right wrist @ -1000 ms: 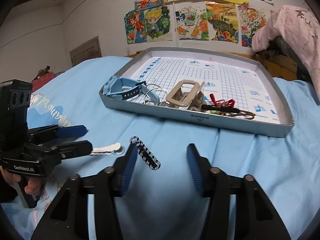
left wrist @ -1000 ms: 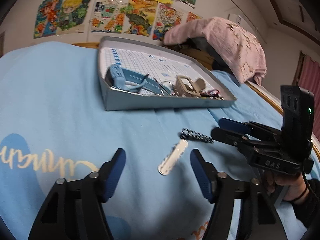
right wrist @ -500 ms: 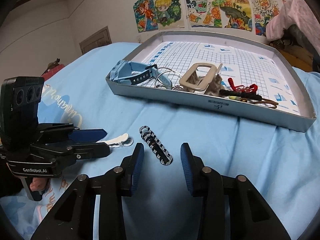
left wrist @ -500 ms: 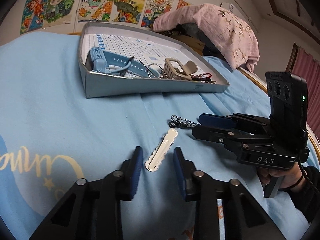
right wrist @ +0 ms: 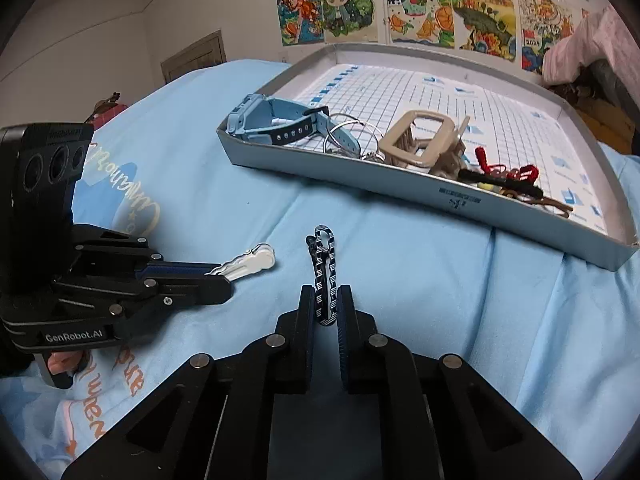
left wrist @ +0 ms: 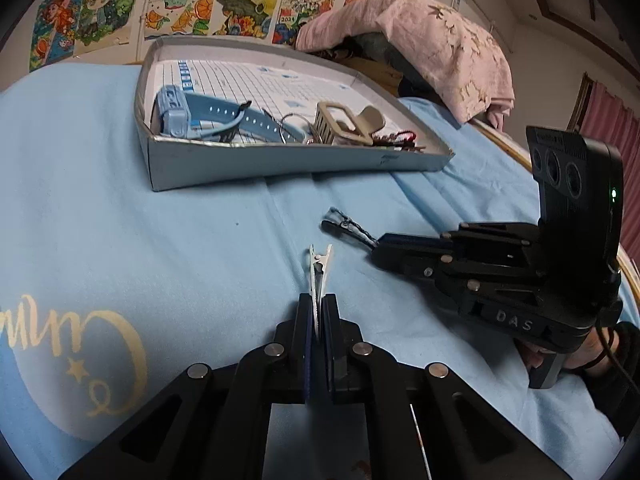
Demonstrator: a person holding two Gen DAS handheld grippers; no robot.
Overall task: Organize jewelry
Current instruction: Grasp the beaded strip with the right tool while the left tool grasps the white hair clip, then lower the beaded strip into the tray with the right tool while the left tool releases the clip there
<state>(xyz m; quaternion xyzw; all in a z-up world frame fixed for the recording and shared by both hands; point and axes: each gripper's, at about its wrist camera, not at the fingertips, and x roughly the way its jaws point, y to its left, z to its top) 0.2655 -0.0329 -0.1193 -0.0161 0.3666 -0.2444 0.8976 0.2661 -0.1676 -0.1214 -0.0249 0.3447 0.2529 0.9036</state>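
White hair clip is pinched edge-on in left gripper; striped clip is clamped in right gripper, tips toward 12 o'clock.

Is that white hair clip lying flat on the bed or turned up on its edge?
On its edge: the left gripper has its fingers closed on the white hair clip, which points forward above the blue sheet.

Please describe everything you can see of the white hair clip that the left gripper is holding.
The white hair clip is a slim, long alligator-type clip with a wavy, scalloped outline and a rounded tip; it looks like glossy plastic or painted metal. The left gripper is shut on one end, its blue pads pressing both flat sides. The clip stands on edge and points forward, toward the tray. Its free end shows a thin dark slit between the two blades. Whether it touches the blue bedsheet is unclear.
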